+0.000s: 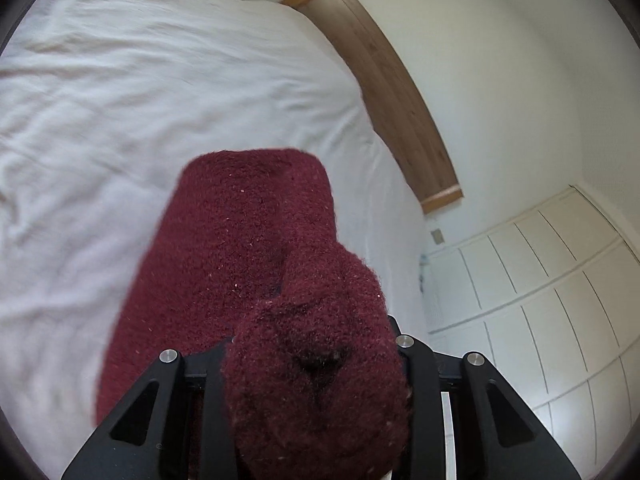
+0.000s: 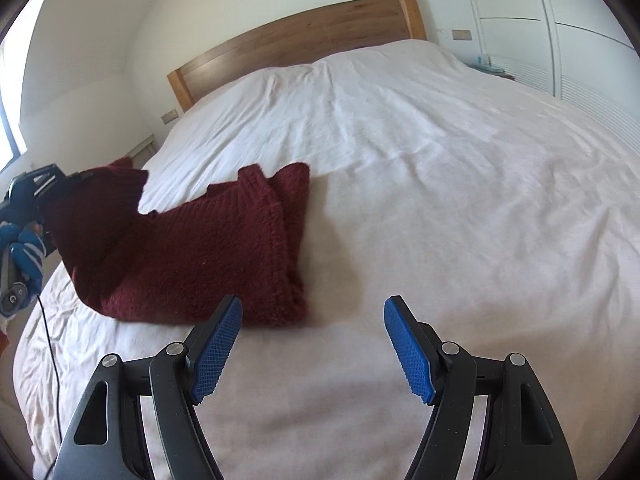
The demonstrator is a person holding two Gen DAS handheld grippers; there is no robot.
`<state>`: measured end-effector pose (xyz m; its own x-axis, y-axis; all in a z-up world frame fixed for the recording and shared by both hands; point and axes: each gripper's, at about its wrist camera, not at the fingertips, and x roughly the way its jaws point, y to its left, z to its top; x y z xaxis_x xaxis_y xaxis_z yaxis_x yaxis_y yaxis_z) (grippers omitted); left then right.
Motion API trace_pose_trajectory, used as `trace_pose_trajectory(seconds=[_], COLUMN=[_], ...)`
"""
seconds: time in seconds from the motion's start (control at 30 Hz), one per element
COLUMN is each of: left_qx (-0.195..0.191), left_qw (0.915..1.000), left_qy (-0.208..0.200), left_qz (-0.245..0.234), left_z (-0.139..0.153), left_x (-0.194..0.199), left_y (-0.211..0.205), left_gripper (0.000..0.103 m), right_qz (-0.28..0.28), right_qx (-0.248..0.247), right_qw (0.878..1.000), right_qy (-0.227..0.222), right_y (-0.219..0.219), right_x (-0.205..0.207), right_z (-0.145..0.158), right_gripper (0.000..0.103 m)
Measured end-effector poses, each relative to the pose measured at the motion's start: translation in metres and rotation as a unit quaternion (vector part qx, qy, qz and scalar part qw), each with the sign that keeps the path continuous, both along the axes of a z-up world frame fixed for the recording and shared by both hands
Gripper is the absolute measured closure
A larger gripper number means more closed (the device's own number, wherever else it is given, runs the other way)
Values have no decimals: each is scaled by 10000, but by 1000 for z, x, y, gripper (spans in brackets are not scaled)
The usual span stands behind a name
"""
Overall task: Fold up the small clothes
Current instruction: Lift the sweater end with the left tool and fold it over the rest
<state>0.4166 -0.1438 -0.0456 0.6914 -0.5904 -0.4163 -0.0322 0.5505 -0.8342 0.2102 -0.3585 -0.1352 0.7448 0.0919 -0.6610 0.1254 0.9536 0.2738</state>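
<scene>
- White bedding covered a wide bed that filled both views, with a wooden headboard at the upper centre of the right wrist view and pale wardrobe doors at the lower right of the left wrist view.
- A dark red knitted garment lay on the bed at the centre left of the right wrist view, bunched into thick layers with a ribbed edge on its right side.
- At the far left of that view, the left gripper, held by a gloved hand, had one end of the garment raised off the bedding.
- Its own camera showed red knit packed between the fingers and hiding the pads; it was clamped on the fabric, with more of it hanging forward over the bed.
- At the bottom of its own view, the right gripper stood wide apart and empty, its blue pads bare, just beside the garment's near edge without touching it.
- Judged from this, the step in hand was a lift of one end of the garment, either to fold it over or to spread it out.
- The next move likely called for the free gripper to pin or take the near edge, so the lifted part could be laid down squarely and not drag the pile along.
</scene>
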Motion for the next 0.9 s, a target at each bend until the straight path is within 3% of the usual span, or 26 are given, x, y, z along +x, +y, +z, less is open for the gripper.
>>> trace_pose_trajectory(seconds=[0.13,0.23,0.33,0.47,0.57,0.7,0.9], left_qx=[-38,187,724,1871,2242,2667,3042], left_qw=[9988,9959,9890,9685,9589,9490,9362], left_qy=[-63,-64,44,192,196,-50,104], left_qz=[-485,-880,-1286,-1634,-1730,-1683,-1758], left_z=[2,0,-14,-38,-54,-46,-70], left_x=[5,7,5,-6,-18,-26,-34], left_y=[-67,-118,-170,-222,-235,-250,-273], left_gripper=[75,75,75,75,75,75,75], right_qz=[-226,-353,-444,-481,-516,-618,-596], right_qx=[43,142,345,435,455,597,606], right_qw=[9997,9991,9982,9978,9974,9962,9963], right_qy=[-121,-190,-190,-171,-197,-173,-142], right_y=[-13,-22,-29,-32,-36,-46,-47], right_x=[-10,-17,-24,-29,-33,-37,-34], right_z=[4,3,-3,-10,-13,-22,-30], right_gripper=[28,28,28,28,28,28,28])
